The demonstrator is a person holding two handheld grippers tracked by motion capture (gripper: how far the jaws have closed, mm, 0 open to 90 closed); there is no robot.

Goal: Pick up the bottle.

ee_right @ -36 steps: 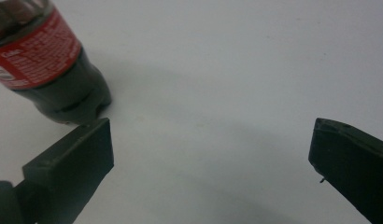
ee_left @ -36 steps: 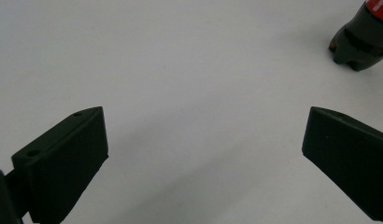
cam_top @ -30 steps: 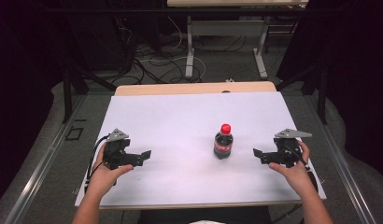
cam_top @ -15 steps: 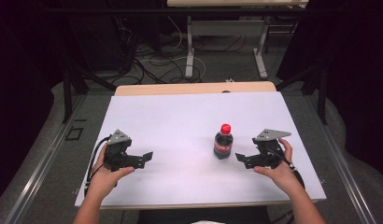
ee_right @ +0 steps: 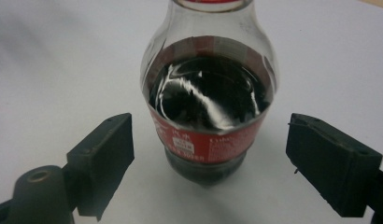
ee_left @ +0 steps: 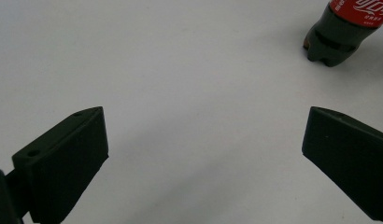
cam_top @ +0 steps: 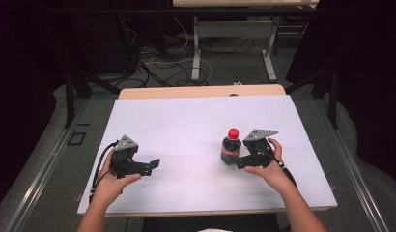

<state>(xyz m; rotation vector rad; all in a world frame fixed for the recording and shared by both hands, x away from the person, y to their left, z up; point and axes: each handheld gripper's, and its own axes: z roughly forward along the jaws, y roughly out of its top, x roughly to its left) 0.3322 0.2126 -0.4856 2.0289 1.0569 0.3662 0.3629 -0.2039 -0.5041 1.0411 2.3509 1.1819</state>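
Between our right gripper's [ee_right: 208, 154] fingers [ee_right: 105, 158] stands the cola bottle [ee_right: 209, 116], upright toward the worktop's [cam_top: 186, 121] right front; they have just been closing yet flank it without touching. Uneven contact could, we judge, tip or skid the bottle toward the front edge. Our left gripper [cam_top: 155, 164] sits open and empty near the left front corner.
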